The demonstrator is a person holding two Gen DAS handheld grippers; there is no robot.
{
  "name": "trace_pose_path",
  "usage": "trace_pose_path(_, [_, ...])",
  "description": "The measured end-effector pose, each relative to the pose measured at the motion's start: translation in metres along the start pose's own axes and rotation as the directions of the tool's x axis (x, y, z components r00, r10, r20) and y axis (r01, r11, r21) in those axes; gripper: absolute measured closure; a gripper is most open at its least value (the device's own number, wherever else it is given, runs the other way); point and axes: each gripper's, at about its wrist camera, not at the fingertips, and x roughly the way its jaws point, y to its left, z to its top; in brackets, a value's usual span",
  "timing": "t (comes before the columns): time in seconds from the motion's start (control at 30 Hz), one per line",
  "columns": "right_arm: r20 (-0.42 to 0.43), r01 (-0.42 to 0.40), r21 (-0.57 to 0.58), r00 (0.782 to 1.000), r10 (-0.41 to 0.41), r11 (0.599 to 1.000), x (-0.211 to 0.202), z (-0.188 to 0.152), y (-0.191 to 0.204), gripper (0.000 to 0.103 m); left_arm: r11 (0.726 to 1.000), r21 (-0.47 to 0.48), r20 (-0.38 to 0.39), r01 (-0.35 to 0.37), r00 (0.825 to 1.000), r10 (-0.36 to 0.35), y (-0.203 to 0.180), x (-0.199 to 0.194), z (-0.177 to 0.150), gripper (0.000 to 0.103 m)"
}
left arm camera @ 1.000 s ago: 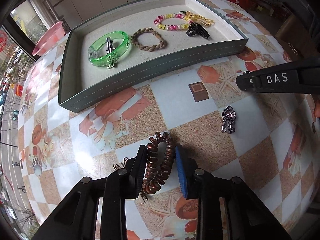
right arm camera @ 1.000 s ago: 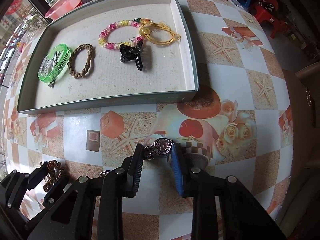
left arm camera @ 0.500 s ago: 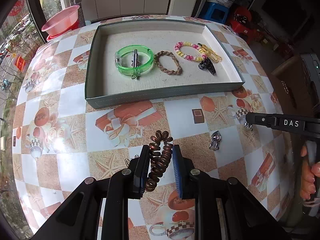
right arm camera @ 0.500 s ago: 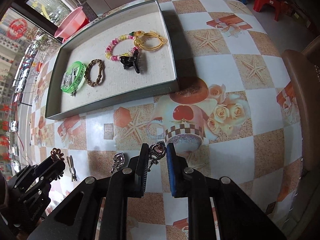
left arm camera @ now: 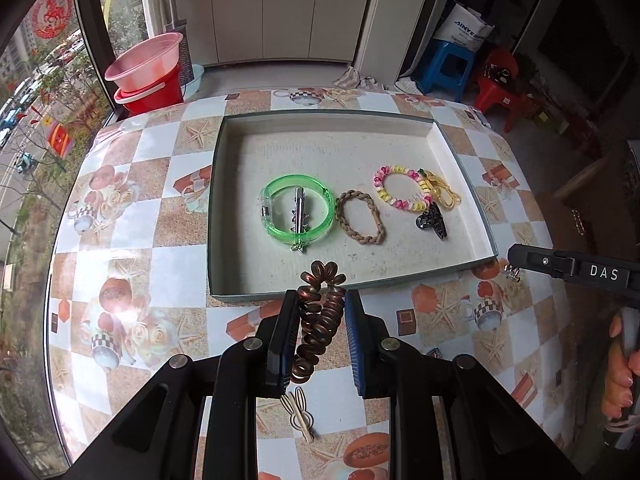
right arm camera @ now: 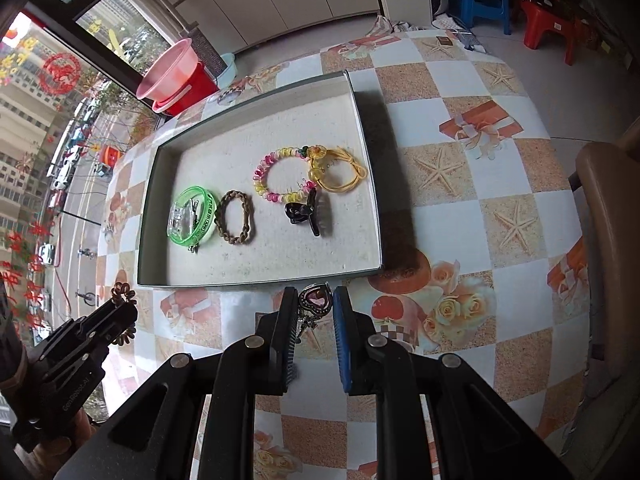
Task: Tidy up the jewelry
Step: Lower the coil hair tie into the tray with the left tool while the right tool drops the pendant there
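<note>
- Left gripper (left arm camera: 320,320): clamps the coil tie (left arm camera: 319,316), now lifted off the table (left arm camera: 132,248), near the tray (left arm camera: 214,216)
- Right gripper (right arm camera: 315,322): jaws just narrowed onto the heart clip (right arm camera: 316,300), apparently lifted too
- Both ready for the tray; two pieces remain on the table

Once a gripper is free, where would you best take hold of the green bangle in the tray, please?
Pinch the green bangle at its far arc from above, one finger inside, one outside: it lies flat, the silver clip crosses its near edge, and the braided tie crowds its right side.
</note>
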Motion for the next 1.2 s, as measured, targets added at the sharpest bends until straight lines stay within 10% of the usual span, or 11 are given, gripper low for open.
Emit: trace_pose_path(1.2, [-0.084, 0.065, -0.051, 0.994, -0.070, 0.997, 0.092, 0.063, -0.004, 0.083, 0.986, 0.011, -0.040, -0.166, 0.985, 0.166, -0.002, 0.087, 0.037, 0.062])
